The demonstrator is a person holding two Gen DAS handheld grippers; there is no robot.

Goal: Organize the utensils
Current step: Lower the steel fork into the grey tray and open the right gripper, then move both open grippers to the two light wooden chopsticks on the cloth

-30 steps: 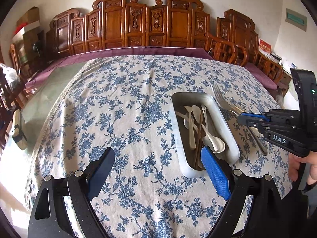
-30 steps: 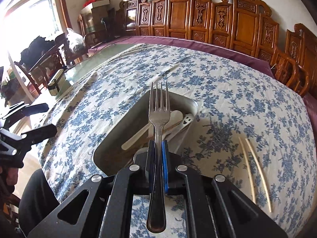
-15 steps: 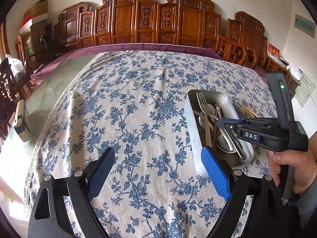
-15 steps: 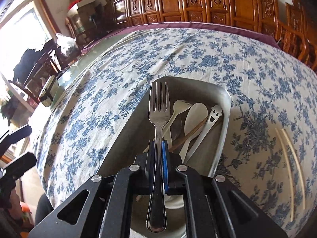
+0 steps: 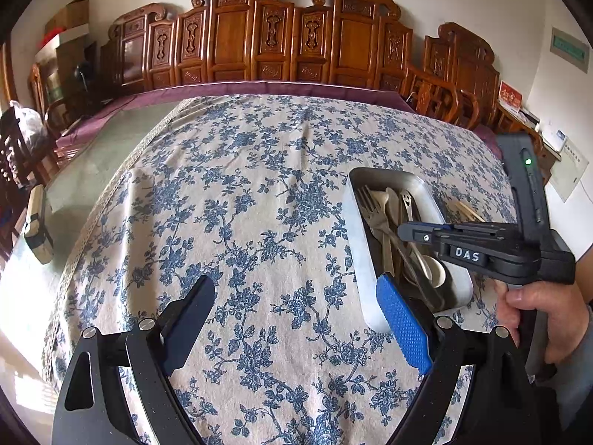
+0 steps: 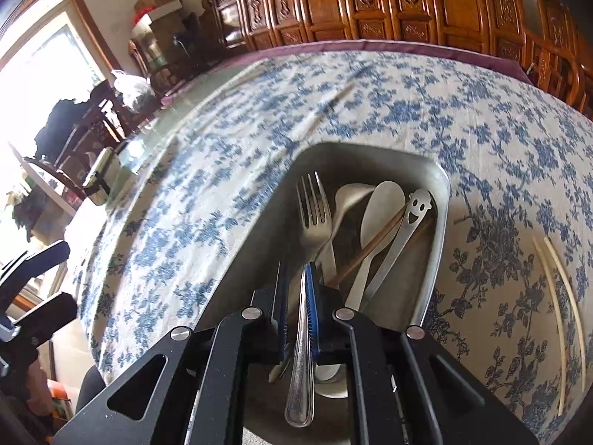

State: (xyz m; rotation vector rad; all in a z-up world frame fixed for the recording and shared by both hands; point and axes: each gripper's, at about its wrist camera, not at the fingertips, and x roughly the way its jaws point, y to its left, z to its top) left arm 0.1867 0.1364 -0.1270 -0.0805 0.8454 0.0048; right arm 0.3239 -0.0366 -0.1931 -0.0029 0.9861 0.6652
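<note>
A metal tray point(image 6: 443, 200) on the floral cloth holds spoons, a brown chopstick point(image 6: 370, 244) and a smiley-faced utensil point(image 6: 418, 204). My right gripper point(image 6: 298, 270) hangs low over the tray's near end, jaws opening. A steel fork point(image 6: 315, 222) stands between them. It leans on the right blue pad with a gap to the left one, tines down among the spoons. In the left wrist view the right gripper point(image 5: 407, 230) reaches over the tray point(image 5: 355, 244) from the right. My left gripper point(image 5: 296, 285) is wide open and holds nothing, above the cloth left of the tray.
Two pale chopsticks point(image 6: 559, 315) lie on the cloth right of the tray. A person's hand point(image 5: 537, 304) grips the right tool's handle. A small strapped box point(image 5: 37, 230) sits at the table's left edge. Carved wooden chairs point(image 5: 281, 40) line the far side.
My right gripper came down and left with the fork, from over the cloth into the tray. Its pads have eased apart around the handle. The left gripper has stayed put.
</note>
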